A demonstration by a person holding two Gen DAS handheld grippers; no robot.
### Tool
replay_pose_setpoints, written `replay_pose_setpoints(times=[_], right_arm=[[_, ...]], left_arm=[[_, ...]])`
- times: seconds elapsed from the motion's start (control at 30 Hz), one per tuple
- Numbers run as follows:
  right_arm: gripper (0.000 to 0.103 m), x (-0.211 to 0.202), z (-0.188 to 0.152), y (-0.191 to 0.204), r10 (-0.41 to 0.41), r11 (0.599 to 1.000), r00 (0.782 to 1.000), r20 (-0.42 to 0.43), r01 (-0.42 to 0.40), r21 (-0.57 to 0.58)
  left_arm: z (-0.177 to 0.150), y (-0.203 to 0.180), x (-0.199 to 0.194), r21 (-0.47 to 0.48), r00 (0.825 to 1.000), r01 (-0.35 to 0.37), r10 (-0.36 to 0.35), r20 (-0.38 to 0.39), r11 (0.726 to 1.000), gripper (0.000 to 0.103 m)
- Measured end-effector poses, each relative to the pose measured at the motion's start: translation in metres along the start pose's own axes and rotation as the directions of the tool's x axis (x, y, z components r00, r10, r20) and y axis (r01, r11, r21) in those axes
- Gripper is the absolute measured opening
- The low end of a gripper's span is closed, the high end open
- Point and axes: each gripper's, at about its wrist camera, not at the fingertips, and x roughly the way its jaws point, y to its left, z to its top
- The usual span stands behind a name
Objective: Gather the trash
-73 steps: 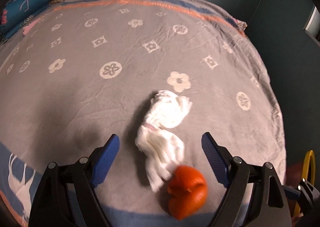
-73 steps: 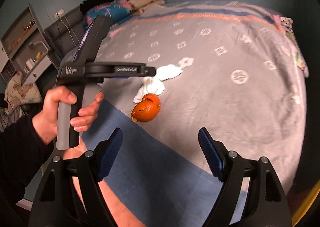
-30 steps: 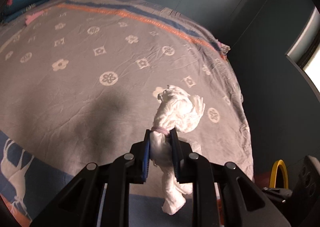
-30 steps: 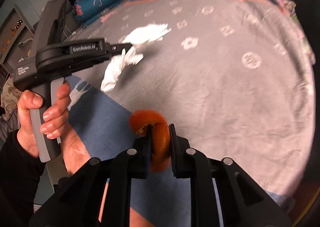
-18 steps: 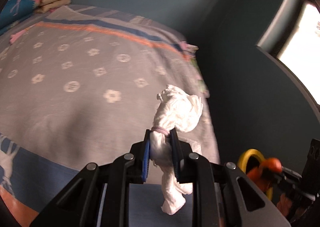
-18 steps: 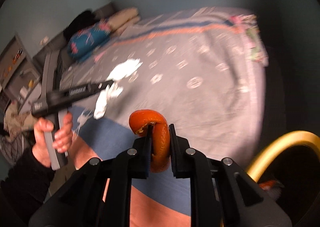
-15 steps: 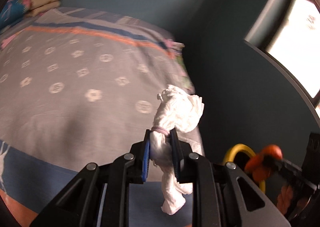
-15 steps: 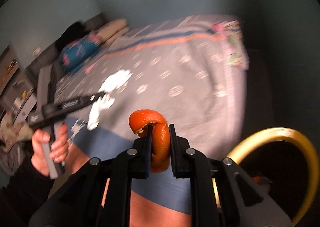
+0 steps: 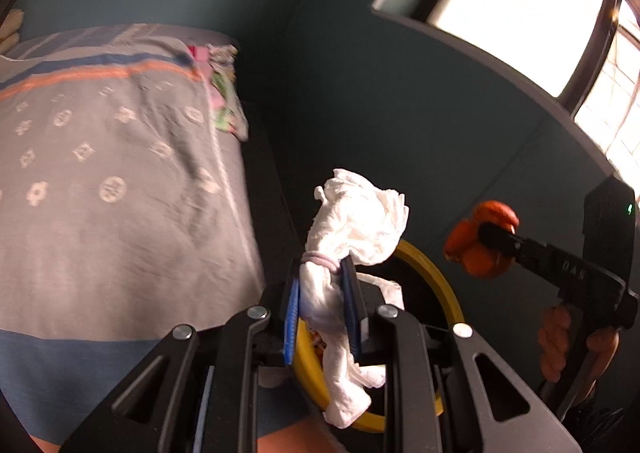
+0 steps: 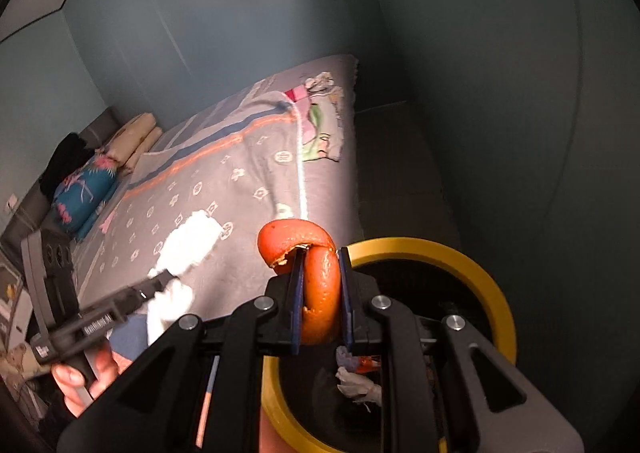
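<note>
My left gripper point(image 9: 320, 307) is shut on a crumpled white tissue point(image 9: 352, 225) tied with a thin band. It hangs over the near rim of a yellow-rimmed trash bin point(image 9: 440, 285). My right gripper point(image 10: 320, 293) is shut on a curled orange peel point(image 10: 316, 273), held above the same bin point(image 10: 492, 281). The bin holds scraps of paper point(image 10: 356, 383). In the left wrist view the right gripper point(image 9: 486, 237) with the peel point(image 9: 480, 253) shows at the right, a hand below it. In the right wrist view the left gripper point(image 10: 160, 281) with the tissue point(image 10: 188, 245) shows at the left.
A bed with a grey patterned cover point(image 9: 100, 181) fills the left side, its edge beside the bin. Pillows point(image 10: 84, 189) lie at its far end. A dark teal wall point(image 10: 500, 93) stands behind the bin, with a bright window point(image 9: 520, 1) above.
Both grippers swung right from above the bed to over the yellow bin, each carrying its load. The bin now fills the lower right of both views.
</note>
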Motion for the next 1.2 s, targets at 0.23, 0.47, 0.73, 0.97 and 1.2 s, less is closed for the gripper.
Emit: replay_pose_setpoints(times=[0.23,0.47,0.73,0.97,1.2], right_arm=[[0.015,0.009,0.003,-0.034,0.010,0.998,1.000,-0.012,-0.010,0.060],[0.016,0.012,-0.001,-0.054,0.034,0.994,0.999,-0.038,-0.030,0.104],[0.029,0.009,0.004,-0.054,0.028,0.993,0.999,-0.039,-0.023,0.118],[0.052,0.007,0.004,-0.054,0.020,0.989,0.998,-0.056,-0.012,0.145],[0.060,0.000,0.004,-0.043,-0.010,0.991,0.998,-0.056,0.017,0.132]], left_arm=[[-0.019,-0.033,0.031,0.027,0.998,0.010,-0.009,-0.056,1.000,0.018],[-0.029,-0.051,0.045,0.057,0.997,0.012,-0.007,-0.082,0.998,0.022],[-0.026,-0.055,0.026,0.043,0.999,0.025,-0.024,-0.040,0.999,0.055],[-0.022,-0.038,-0.008,-0.016,0.999,-0.009,0.010,0.038,1.000,0.074],[-0.023,-0.010,-0.050,-0.085,0.990,-0.060,0.070,0.119,0.995,0.081]])
